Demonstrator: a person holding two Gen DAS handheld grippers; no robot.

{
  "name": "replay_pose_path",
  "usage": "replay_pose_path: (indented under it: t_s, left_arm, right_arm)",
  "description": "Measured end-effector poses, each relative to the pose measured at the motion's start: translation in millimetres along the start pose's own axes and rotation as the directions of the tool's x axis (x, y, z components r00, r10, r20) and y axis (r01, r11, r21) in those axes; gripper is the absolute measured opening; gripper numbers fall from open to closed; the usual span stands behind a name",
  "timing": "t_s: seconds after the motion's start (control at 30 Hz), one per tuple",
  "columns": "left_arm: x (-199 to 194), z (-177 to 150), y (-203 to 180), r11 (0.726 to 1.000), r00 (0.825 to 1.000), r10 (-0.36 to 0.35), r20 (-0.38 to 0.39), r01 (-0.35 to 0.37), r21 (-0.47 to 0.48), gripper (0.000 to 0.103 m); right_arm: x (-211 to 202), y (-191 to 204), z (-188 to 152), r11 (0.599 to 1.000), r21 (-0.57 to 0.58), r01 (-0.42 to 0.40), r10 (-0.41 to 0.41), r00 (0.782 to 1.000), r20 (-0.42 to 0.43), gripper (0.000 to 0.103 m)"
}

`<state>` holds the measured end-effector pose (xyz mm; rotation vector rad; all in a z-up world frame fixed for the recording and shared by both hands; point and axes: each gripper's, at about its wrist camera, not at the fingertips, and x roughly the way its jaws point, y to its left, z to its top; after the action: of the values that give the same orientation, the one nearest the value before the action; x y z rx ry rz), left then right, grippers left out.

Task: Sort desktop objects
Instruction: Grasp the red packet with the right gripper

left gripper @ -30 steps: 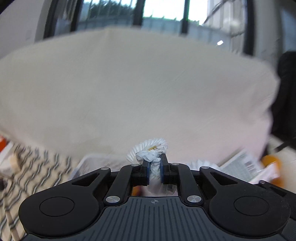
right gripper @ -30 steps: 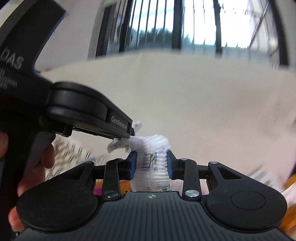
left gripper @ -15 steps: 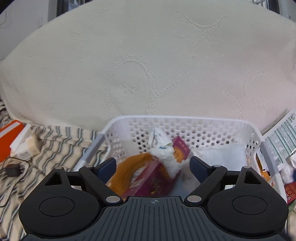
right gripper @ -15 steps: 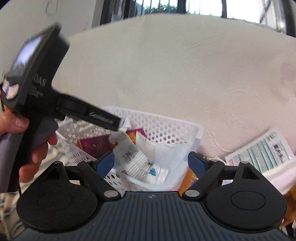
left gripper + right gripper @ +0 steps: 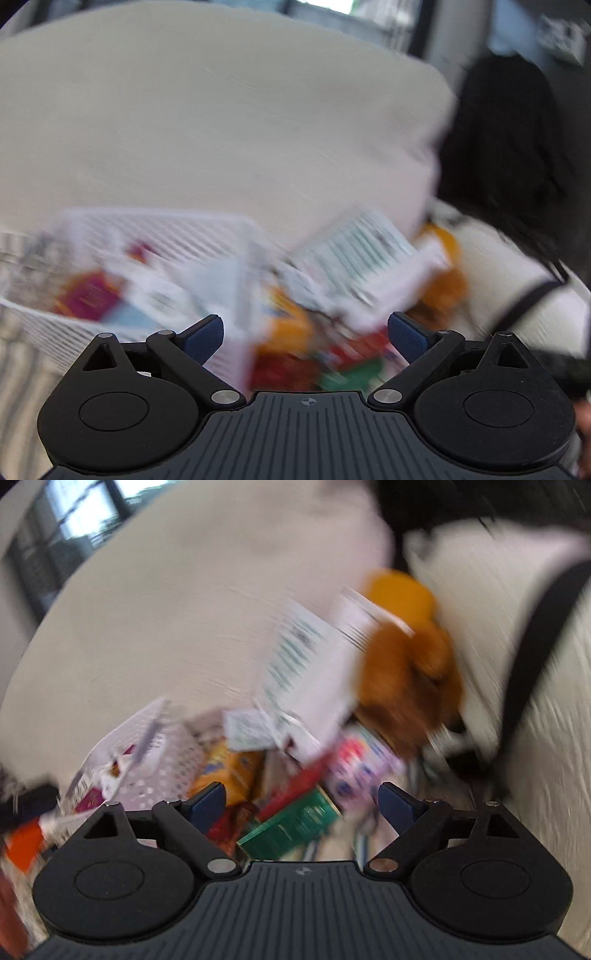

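The big cream cushion [image 5: 221,122] fills the upper half of both views; below it, at about nine o'clock in the left wrist view, sits the white basket [image 5: 155,236], already holding a magenta packet and some pale wrappers; beside the basket, from six to three o'clock, lies the heap of unsorted things; a brown plush toy [image 5: 410,664] at one o'clock in the right wrist view, a white printed sheet [image 5: 314,672] leaning at twelve, an orange packet [image 5: 229,771], and a green box [image 5: 295,823] lowest and nearest.

We judge that the next pick turns on that green box; it lies straight ahead of our right gripper [image 5: 301,801], just beyond the fingertips, its long axis running roughly from eight to two o'clock, so the jaws would need a turn to cross it; our left gripper [image 5: 304,332] faces the red and green clutter too, but sits closer to the basket, so the right looks nearer the box.

Both pairs of jaws stand wide apart and carry nothing.

Both views are smeared; labels are unreadable, the pile's lower layers are hidden, and the box may well be a flat packet.
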<state>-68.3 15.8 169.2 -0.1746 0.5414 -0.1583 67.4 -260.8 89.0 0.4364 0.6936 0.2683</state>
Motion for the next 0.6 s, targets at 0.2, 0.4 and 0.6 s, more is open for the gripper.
replay_pose_path:
  t_s: [0.2, 0.4, 0.6]
  left_arm:
    - [47.6, -49.6, -26.8, 1.000, 0.994, 0.001, -0.110, -0.003, -0.014, 0.101]
    - [87.6, -77.9, 0.7, 0.992, 0.986, 0.083, -0.146, -0.095, -0.080, 0.101]
    - [101.2, -87.1, 20.7, 0.986, 0.982, 0.101, -0.161, -0.121, -0.116, 0.101]
  right_arm:
    - [31.1, -4.6, -4.0, 0.993, 0.110, -0.044, 0.050, 0.997, -0.057, 0.090]
    - [83.8, -4.7, -6.4, 0.967, 0.240, -0.088, 0.117, 0.987, -0.109, 0.066]
    - [132.0, -7.8, -7.6, 0.933, 0.348, -0.088, 0.132, 0.986, -0.104, 0.018]
